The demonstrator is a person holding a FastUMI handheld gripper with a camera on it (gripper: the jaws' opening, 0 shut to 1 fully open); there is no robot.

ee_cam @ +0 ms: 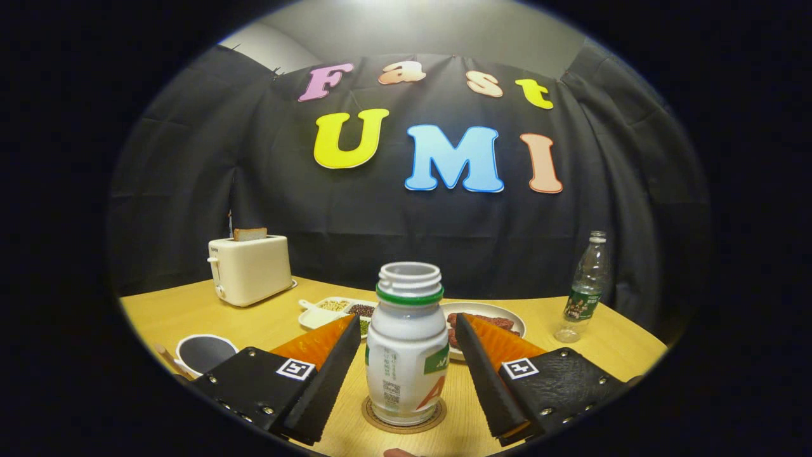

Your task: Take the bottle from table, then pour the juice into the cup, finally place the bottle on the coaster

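The white bottle (406, 346) stands upright on the round coaster (404, 419), its cap off and its green neck ring showing. It is the landmark here. The gripper (406, 346) has its jaws spread wide, one finger on each side of the bottle, with a clear gap between each pad and the bottle's wall; neither touches it. The coaster shows as a thin brown rim around the bottle's foot, the rest hidden under it. To the bottle's left on the tabletop (609, 343), a cup (204, 353) with a dark inside is partly cut off by the left finger. Behind the bottle, a divided tray (333, 311) and a plate (491, 317) of dark red food are partly hidden. Farther left stands a toaster (248, 269); well right, a clear plastic bottle (583, 289).
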